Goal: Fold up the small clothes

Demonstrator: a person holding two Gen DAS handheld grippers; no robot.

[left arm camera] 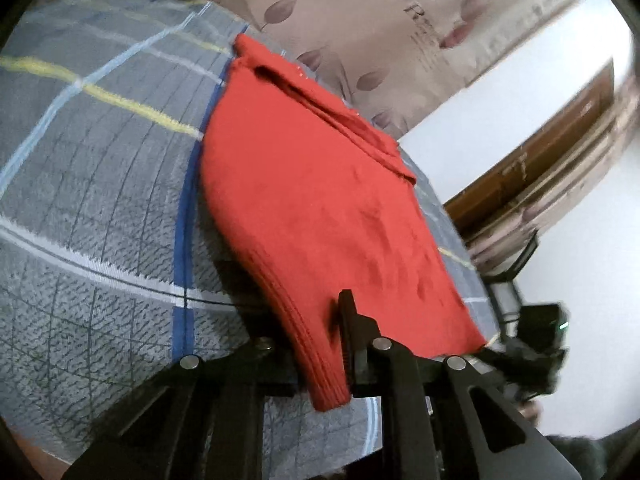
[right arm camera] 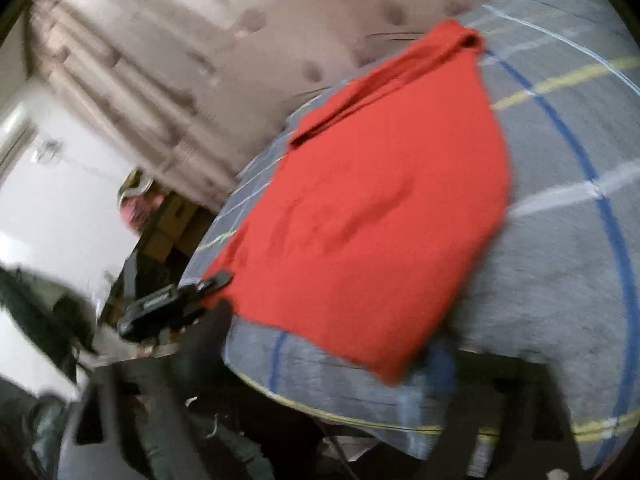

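A red knit garment point(left arm camera: 320, 200) lies spread on a grey plaid cloth point(left arm camera: 100, 200), with a folded band along its far edge. My left gripper point(left arm camera: 332, 328) is shut on the ribbed hem at one near corner, and the hem's end hangs down between the fingers point(left arm camera: 352, 320). In the right wrist view the same red garment point(right arm camera: 380, 200) fills the middle, and the left gripper point(right arm camera: 218, 280) pinches its left corner. My right gripper point(right arm camera: 316, 372) is blurred at the bottom, its jaws wide apart and nothing pressed between them. The garment's other near corner point(right arm camera: 392, 364) hangs loose over the cloth's edge.
The plaid cloth point(right arm camera: 560, 240) covers a raised surface whose edge drops off close to me. A beige leaf-print curtain point(left arm camera: 340, 12) hangs behind it. A white wall and brown wooden furniture point(left arm camera: 560, 152) stand to the side. A person's dark sleeve point(right arm camera: 32, 300) shows at the left.
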